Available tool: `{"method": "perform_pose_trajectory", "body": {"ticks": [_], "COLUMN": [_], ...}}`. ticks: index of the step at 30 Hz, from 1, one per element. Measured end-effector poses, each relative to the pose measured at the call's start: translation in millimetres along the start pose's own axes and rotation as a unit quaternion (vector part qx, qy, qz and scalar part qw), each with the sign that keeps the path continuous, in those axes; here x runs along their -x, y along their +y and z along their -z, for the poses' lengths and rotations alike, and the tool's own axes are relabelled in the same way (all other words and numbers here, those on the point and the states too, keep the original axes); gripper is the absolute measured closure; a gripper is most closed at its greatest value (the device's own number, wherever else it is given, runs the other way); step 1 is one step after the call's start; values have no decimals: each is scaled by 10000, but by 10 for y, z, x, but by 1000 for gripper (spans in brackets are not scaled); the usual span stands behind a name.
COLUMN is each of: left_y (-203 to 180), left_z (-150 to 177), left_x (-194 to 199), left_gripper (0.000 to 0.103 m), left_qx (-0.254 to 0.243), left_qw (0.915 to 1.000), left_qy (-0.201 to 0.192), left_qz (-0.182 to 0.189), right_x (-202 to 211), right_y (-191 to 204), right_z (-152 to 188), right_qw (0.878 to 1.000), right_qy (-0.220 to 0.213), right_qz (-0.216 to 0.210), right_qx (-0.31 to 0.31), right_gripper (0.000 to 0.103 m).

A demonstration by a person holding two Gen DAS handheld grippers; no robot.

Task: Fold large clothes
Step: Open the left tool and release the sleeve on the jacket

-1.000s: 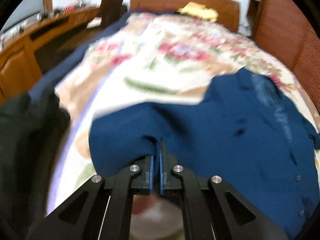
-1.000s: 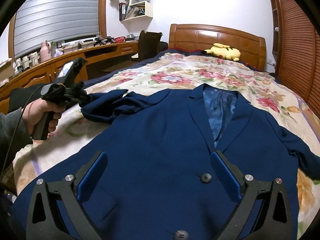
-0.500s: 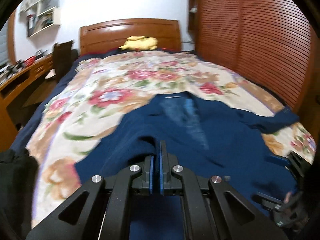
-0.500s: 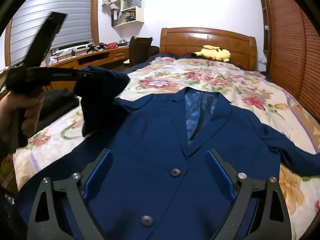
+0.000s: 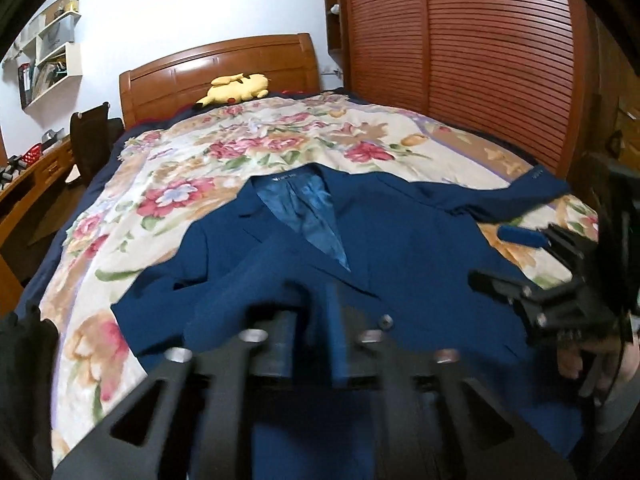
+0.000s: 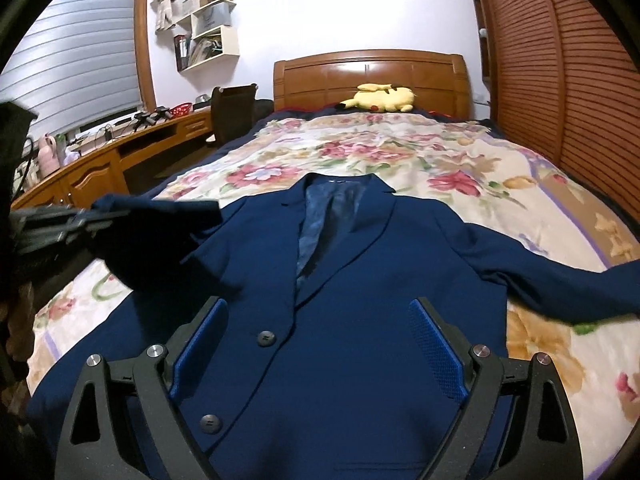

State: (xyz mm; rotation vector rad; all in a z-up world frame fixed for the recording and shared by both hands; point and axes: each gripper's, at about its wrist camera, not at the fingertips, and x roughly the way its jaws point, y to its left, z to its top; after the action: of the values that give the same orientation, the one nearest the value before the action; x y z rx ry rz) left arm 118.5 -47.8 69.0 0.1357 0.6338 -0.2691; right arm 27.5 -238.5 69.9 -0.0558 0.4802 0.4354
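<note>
A navy blue suit jacket (image 6: 360, 260) lies face up on the floral bedspread (image 6: 400, 152), collar toward the headboard. Its left sleeve (image 6: 160, 248) is lifted and hangs over the jacket's left front, at the tips of my left gripper (image 6: 80, 220). In the left wrist view that gripper (image 5: 312, 320) is blurred, its jaws opening with the sleeve (image 5: 248, 280) between them. My right gripper (image 6: 316, 320) hovers wide open over the buttoned front, holding nothing; the left wrist view shows it at the right (image 5: 508, 258). The other sleeve (image 6: 560, 284) stretches out to the right.
A yellow plush toy (image 6: 380, 98) lies by the wooden headboard (image 6: 368, 72). A desk (image 6: 100, 160) and chair (image 6: 232, 112) stand left of the bed. Louvered wooden doors (image 6: 560, 80) run along the right. A dark garment (image 5: 20, 360) lies at the bed's near left.
My left gripper swung right from the bed's left side, carrying the sleeve over the jacket's front, and its shut jaws have parted. The right gripper shifted slightly over the jacket.
</note>
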Motion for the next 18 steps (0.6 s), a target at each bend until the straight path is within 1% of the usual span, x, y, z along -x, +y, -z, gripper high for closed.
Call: {"method": "perform_pose_trajectory", "body": {"ticks": [1,3,5,9,13,18], "left_y": [-19,-46,-41,32,227,567], "left_z": [60,163,270,464,693,911], "left_x": [10,27,75,183,257,289], "left_gripper": [52,31,26,26,26,26], "left_qx": [-18,-12,42,228,444,812], "left_qw": [10000,9999,9998,9995,9989,9962], "left_qy": [-18,-10,-56,-160,-157,-149], "left_qz": [65,135,191,171,-70,-273], "right_x": [-8,-28,-40,-79,-200,-394], "right_y": [17,39,20,63,138,406], "right_z": [7,7,-17,-73,-129,-133], "right_qw": [10000,10000,10000,9997,9990,9959], "right_qy": [12,43,58,52,69,228], "right_qz": [0,-19,-72,-222,-433,-798], "right_qx": [4,11,12,37,64,352], "right_gripper": [11,11,11,11,11,14]}}
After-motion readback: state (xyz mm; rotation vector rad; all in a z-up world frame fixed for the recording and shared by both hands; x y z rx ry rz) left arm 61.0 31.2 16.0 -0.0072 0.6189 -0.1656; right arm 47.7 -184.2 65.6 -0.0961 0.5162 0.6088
